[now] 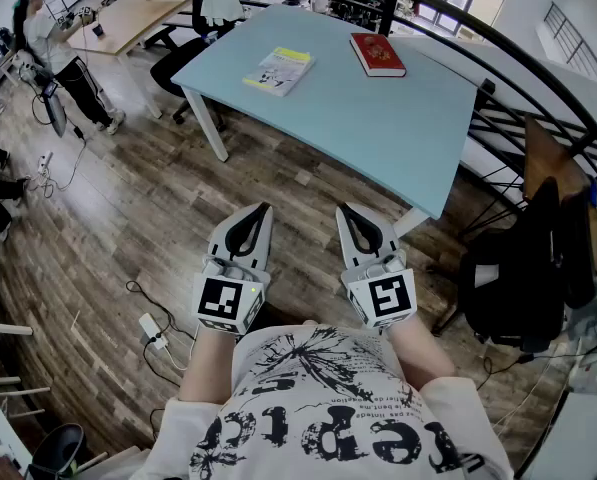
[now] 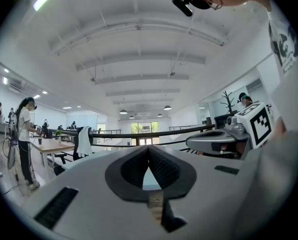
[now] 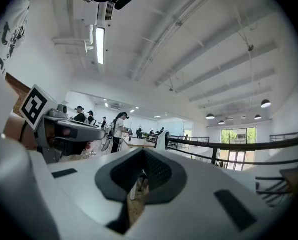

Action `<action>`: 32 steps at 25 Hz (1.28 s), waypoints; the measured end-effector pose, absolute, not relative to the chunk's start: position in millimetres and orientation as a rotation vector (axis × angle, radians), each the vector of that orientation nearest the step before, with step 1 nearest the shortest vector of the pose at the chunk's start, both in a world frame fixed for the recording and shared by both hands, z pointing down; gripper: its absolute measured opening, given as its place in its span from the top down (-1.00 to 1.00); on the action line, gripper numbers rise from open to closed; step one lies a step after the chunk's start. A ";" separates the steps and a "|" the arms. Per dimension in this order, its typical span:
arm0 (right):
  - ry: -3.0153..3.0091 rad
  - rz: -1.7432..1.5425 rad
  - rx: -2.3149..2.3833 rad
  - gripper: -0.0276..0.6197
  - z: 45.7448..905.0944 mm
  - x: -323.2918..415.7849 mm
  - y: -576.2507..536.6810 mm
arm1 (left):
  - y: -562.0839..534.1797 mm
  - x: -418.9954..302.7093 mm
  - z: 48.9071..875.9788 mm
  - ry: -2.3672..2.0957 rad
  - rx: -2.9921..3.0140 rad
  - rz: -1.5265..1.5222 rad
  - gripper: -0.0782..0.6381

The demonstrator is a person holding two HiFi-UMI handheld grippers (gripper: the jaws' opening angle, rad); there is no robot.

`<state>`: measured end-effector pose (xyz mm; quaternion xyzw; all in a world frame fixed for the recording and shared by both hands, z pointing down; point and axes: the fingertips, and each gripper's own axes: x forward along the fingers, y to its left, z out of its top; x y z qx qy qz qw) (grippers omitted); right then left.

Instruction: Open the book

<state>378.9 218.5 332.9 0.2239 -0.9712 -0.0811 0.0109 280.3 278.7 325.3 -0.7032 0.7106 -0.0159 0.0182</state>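
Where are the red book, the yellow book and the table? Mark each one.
red book [image 1: 378,55], head view, middle of its cover.
yellow book [image 1: 279,71], head view, middle of its cover.
table [image 1: 368,118], head view, bare top nearer than both books.

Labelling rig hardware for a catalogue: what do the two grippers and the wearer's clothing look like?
The left gripper and right gripper are pale grey, with tapering tongs lined by black ribbed pads. Each carries a white cube with black square markers. The person wears a white T-shirt with black print.
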 end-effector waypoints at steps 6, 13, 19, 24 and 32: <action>-3.028 -0.251 0.701 0.89 336.9 373.9 214.4 | 274.1 275.9 329.5 2.210 -2.182 -0.077 0.73; -3.036 -0.176 0.726 0.89 342.8 354.7 205.7 | 266.8 255.6 337.8 2.226 -2.212 -0.058 0.73; -3.016 -0.160 0.769 0.88 349.0 302.1 190.8 | 252.6 197.7 342.8 2.224 -2.240 -0.048 0.73; -2.969 -0.187 0.882 0.88 347.3 235.0 165.3 | 228.8 123.7 340.7 2.173 -2.301 -0.054 0.73; -2.916 -0.169 1.045 0.88 342.0 125.2 125.9 | 192.3 -1.8 338.1 2.097 -2.393 -0.087 0.73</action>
